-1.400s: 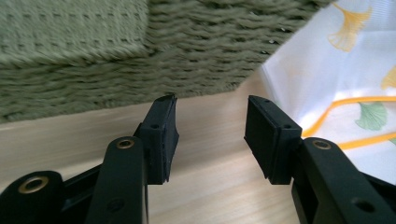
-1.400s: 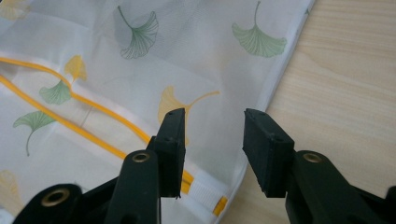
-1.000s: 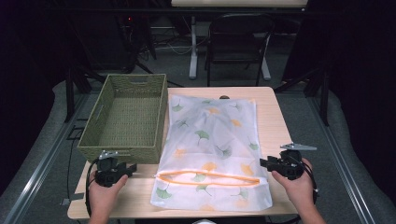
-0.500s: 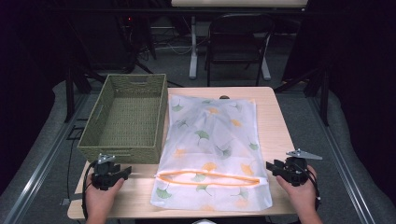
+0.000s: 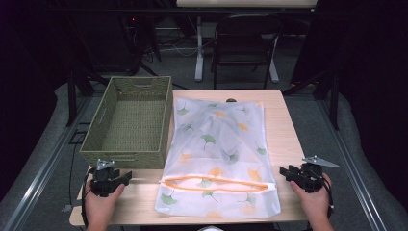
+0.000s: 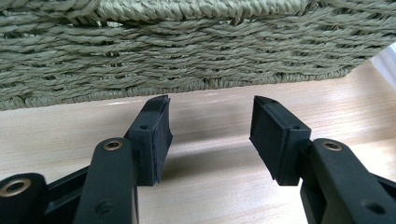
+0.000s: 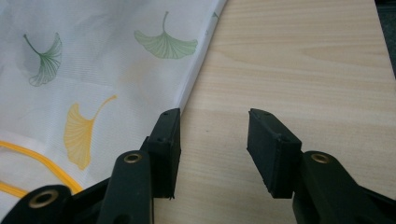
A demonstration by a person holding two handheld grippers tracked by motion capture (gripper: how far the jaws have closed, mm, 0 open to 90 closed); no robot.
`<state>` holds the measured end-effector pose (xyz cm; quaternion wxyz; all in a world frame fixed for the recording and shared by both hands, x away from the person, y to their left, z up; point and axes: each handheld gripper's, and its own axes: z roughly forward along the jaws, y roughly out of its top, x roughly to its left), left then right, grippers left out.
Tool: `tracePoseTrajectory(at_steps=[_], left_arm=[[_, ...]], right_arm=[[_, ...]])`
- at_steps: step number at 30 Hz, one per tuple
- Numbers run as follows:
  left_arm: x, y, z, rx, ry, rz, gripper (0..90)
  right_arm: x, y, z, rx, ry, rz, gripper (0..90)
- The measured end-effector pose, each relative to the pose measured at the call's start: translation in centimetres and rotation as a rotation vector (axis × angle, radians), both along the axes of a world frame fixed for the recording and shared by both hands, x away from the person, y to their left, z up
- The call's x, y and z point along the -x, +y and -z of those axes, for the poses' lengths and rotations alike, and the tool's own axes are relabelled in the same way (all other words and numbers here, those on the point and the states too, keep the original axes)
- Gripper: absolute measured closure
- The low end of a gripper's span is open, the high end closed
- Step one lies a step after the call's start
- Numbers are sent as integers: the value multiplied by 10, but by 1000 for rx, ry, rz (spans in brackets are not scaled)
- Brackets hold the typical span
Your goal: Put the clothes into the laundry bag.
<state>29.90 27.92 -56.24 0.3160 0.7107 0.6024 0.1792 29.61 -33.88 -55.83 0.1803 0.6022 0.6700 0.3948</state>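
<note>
At table's near edge both hands rest low: left gripper (image 5: 126,178) at 7 o'clock, right gripper (image 5: 285,171) at 5, jaws parted, empty, just widened. Mesh bag (image 5: 219,154) lies flat between them. Left gripper view adds basket (image 6: 187,42) weave; right gripper view has the bag's edge beside one jaw.

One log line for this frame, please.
left hand-held gripper: open, empty, by basket | right hand-held gripper: open, empty, beside mesh bag

a light wooden table (image 5: 284,120) on grey carpet (image 5: 315,115), with a dark folding chair (image 5: 243,36) and a white table leg (image 5: 198,48) beyond it, cables (image 5: 168,45) trailing on the floor, and the surrounding room in deep shadow.
</note>
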Motion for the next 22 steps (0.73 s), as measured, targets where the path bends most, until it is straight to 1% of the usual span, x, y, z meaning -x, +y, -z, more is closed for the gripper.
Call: tracePoseTrajectory(at_steps=[3,4,6,7,9,10,11,14,15,17,18,20,21,22], left_arm=[[0,1,0,3,-1,-1,479],[0,1,0,2,0,-2,480],[0,1,0,-2,-2,-7,481],[1,1,1,-3,-3,-9,481],[1,2,0,0,-5,-10,480],[2,2,0,-3,-4,-11,478],[2,2,0,-3,-4,-17,478],[2,4,1,-2,-2,-23,476],[2,4,1,-1,-2,-27,474],[2,5,2,-6,-5,-31,465],[2,5,2,-7,-4,-33,460],[1,6,1,-10,-5,-35,454],[1,6,1,-12,-5,-37,452],[1,6,1,-15,-5,-39,450]], right_arm=[[0,-2,1,3,-1,7,543],[0,-4,1,9,2,2,541],[0,-4,3,10,-5,19,536],[0,-5,3,16,1,14,535],[0,-5,4,15,0,33,535],[0,-6,4,16,5,34,534],[0,-6,5,11,0,40,534],[1,-7,4,13,1,41,534],[1,-8,3,15,3,34,534],[1,-8,4,11,-5,48,534],[2,-8,3,18,-1,41,534],[2,-5,4,65,-21,39,535],[2,-4,3,79,-25,32,535],[2,-4,3,89,-19,25,534]])
